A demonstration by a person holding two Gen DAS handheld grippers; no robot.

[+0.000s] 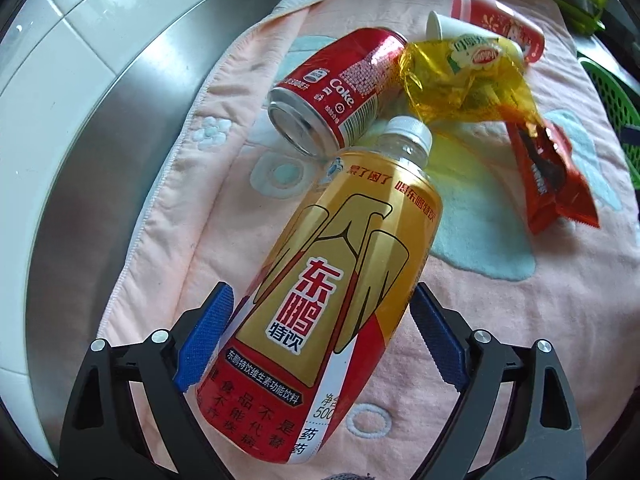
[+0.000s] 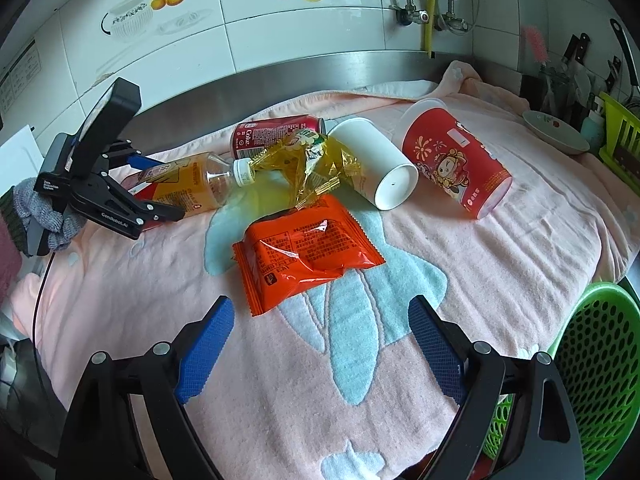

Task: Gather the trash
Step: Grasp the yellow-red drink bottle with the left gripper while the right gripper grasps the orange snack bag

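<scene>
The left claw [image 1: 320,344] angles steeply down, jaws spread wide around a yellow drink bottle [image 1: 340,280] lying on the pink towel [image 1: 192,216]. The right claw [image 2: 320,348] hovers unclenched, empty, near an orange snack packet [image 2: 308,248].

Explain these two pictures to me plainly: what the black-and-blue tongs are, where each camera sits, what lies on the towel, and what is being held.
Each is a hand-held gripper carried by a person, with a camera looking along its fingers. The left view shows the left hand-held gripper open around a lying yellow drink bottle, not visibly squeezing it. The right hand-held gripper is open over the pink towel, holding nothing. Also lying there: a Coke can, yellow wrapper, orange packet, white cup and red cup. A green basket is right.
</scene>
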